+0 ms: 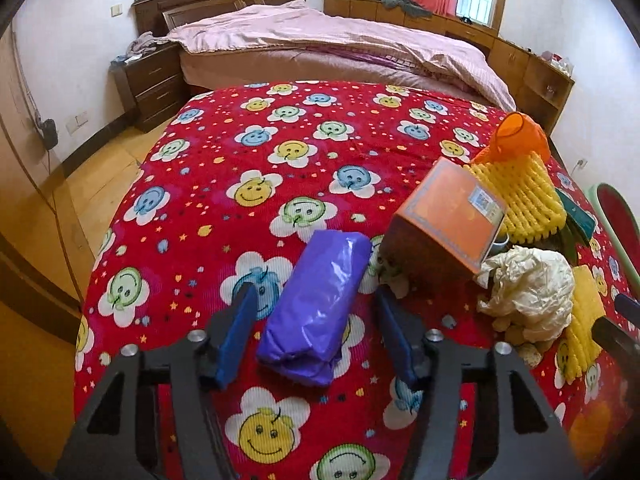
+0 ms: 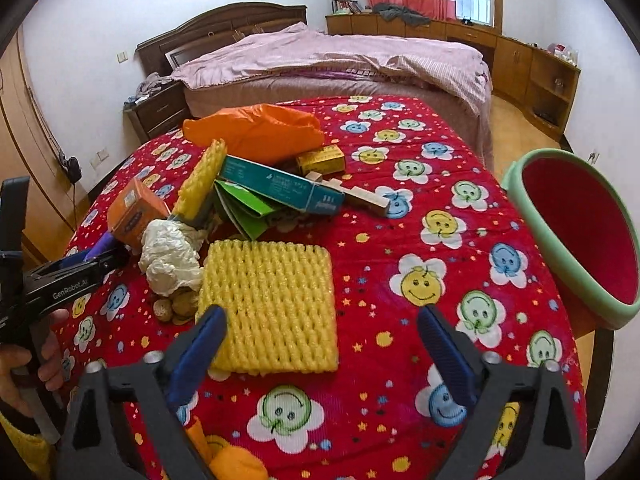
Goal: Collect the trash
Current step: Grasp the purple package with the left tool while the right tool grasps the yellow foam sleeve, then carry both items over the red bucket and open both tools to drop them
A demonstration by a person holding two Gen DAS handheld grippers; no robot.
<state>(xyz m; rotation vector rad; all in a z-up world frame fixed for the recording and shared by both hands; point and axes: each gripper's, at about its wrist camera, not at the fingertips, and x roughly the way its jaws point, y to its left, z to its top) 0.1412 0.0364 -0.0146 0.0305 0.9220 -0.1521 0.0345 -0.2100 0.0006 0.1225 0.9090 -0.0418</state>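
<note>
A folded purple plastic bag [image 1: 320, 304] lies on the red smiley-flower tablecloth [image 1: 248, 152]. My left gripper [image 1: 316, 320] straddles it, open, with its blue pads a little clear of both sides. A flat yellow foam net [image 2: 272, 304] lies just ahead of my right gripper [image 2: 326, 344], which is open wide; its left finger overlaps the net's near corner. More trash sits beyond: crumpled white paper [image 2: 172, 256], an orange box [image 2: 134, 212], a second foam net [image 2: 202, 180], an orange plastic bag [image 2: 256, 128], a teal box [image 2: 280, 188] and a green booklet [image 2: 244, 204].
A red bin with a green rim [image 2: 538, 236] stands off the table's right edge. A small yellow box [image 2: 322, 160], a wooden piece [image 2: 364, 196] and some walnuts [image 2: 176, 306] lie among the trash. A bed [image 1: 320, 40] stands behind. A person's hand [image 2: 44, 344] holds the left gripper.
</note>
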